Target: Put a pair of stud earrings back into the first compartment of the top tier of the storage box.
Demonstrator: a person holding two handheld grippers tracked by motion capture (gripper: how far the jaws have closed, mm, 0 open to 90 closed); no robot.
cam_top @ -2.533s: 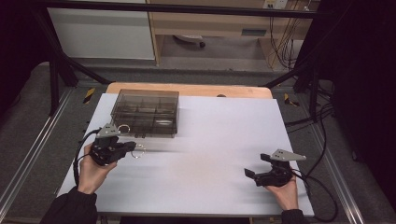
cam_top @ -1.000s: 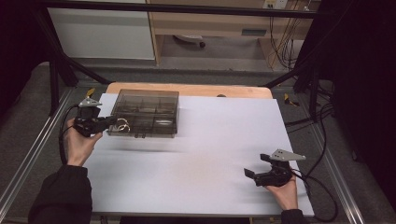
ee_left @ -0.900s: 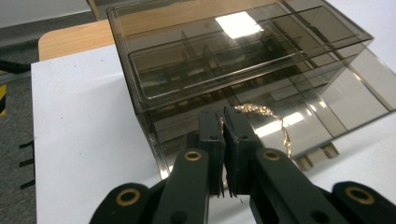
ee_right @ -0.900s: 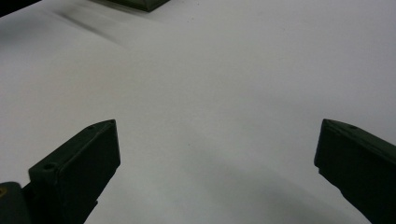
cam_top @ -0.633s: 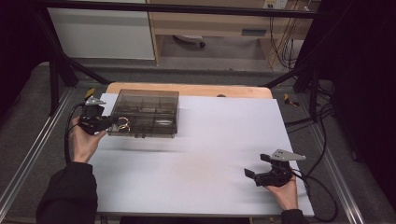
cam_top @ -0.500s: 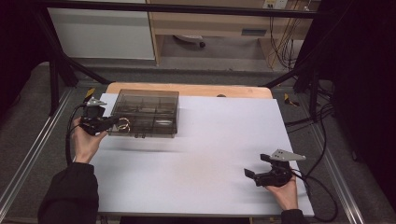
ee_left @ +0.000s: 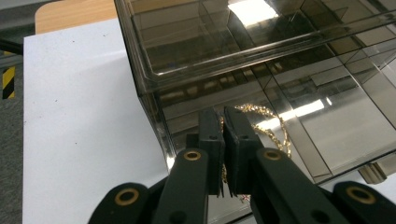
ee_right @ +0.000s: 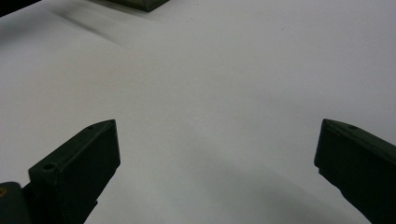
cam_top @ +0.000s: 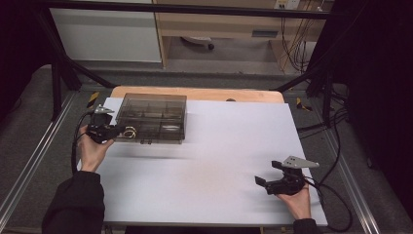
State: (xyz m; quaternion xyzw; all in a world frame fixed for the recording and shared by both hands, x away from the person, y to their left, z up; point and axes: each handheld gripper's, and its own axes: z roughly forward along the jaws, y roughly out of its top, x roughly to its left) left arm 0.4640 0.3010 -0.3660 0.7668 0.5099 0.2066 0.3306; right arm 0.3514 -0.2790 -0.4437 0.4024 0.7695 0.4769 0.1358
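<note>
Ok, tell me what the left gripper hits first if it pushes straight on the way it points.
Probably the smoky transparent plastic compartment box: the left gripper, shut on a gold chain, points at its near corner.

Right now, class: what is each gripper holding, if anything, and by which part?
The left gripper is shut on the gold chain, pinching one strand of its loop beside the smoky compartment box. The right gripper holds nothing.

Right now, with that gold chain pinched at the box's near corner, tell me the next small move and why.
Probably ease the left gripper a little lower into the near-left compartment of the smoky clear box, then open. Its jaws are shut on the gold chain, which hangs in a loop inside the box wall, apparently not yet resting on the floor.
</note>
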